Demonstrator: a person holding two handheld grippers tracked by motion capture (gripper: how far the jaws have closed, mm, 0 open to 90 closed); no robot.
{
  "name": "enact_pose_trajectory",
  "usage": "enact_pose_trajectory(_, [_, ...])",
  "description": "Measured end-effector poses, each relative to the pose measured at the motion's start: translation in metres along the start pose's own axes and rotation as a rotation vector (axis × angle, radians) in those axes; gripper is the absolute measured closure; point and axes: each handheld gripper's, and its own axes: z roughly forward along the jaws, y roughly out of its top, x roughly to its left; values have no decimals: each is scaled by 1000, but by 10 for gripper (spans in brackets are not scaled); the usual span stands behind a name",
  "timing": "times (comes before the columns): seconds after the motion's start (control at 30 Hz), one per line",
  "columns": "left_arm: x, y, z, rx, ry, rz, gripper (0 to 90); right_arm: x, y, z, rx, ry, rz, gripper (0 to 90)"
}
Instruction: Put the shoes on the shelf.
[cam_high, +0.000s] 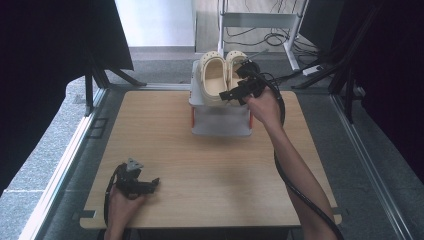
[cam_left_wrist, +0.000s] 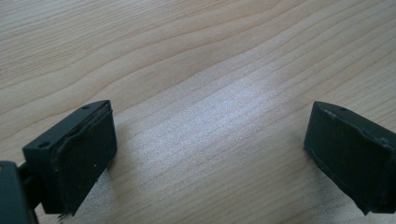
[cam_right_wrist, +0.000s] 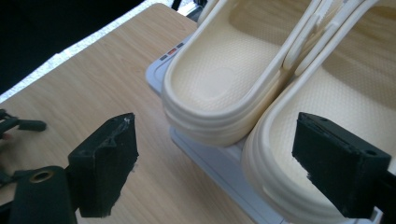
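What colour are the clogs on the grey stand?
Cream, both clogs; clearest in the right gripper view.

the high view looks forward and down from above the near edge of the wooden table (cam_high: 200, 165), taking in the whole top and the floor beyond. the left gripper view sits close over bare tabletop (cam_left_wrist: 201, 70), seen between and ahead of its jaws. the right gripper view looks down closely at the cream clogs (cam_right_wrist: 224, 79) between its jaws, which the high view (cam_high: 220, 75) shares.
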Motion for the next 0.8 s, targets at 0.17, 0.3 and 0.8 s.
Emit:
enact_pose_trajectory(0.17, [0,0,0,0,0,-1,22,3,-14,-19,-69,23,11,122])
enact_pose_trajectory(0.3, [0,0,0,-1,1,3,22,4,-23,-27,-82,22,-10,106])
enact_pose_trajectory(0.8, [0,0,0,0,4,1,22,-2,-84,-53,-71,22,1,115])
